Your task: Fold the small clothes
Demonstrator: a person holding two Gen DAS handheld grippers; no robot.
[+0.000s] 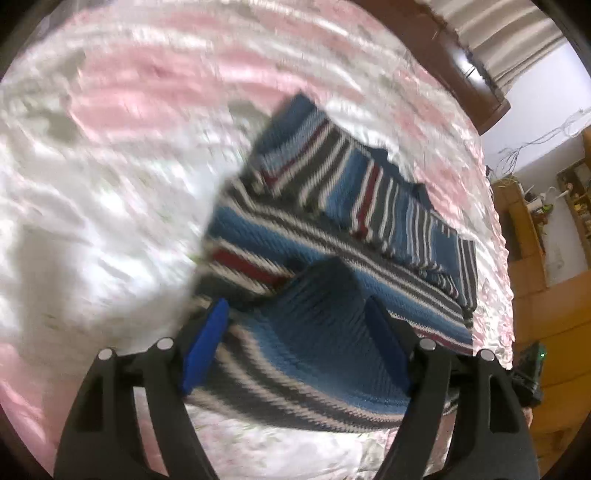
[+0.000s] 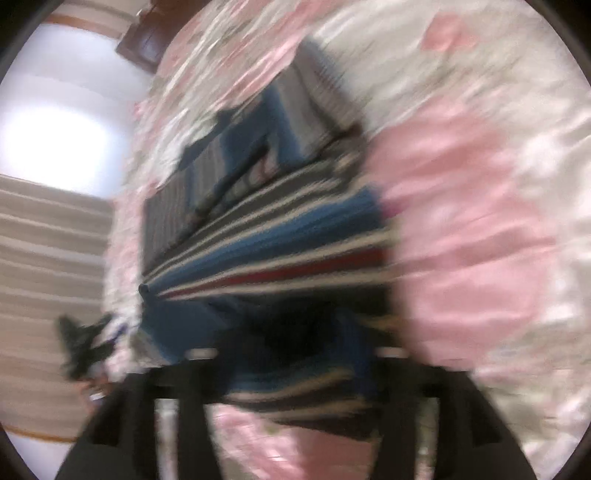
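Left gripper (image 1: 295, 347): jaws wide, straddled raised hem fold at lower centre; no clamp seen. Right gripper (image 2: 295, 354): blurred, jaw state could not be told. Striped sweater (image 1: 332, 229) lay on pink bedspread (image 1: 110, 110), centre frame, sleeves folded across far side. Knit judged soft, light, stretchy; grip hem corners.

pink floral bedspread (image 1: 147, 110), dark wooden headboard (image 1: 443, 48), striped curtain (image 1: 509, 33)

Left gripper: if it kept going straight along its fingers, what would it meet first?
The left gripper, its jaws spread, points into the striped knit sweater; a raised blue fold of it already sits between the blue pads. It would likely press into that fold first, then the pink floral bedspread beneath. Blur makes depth uncertain.
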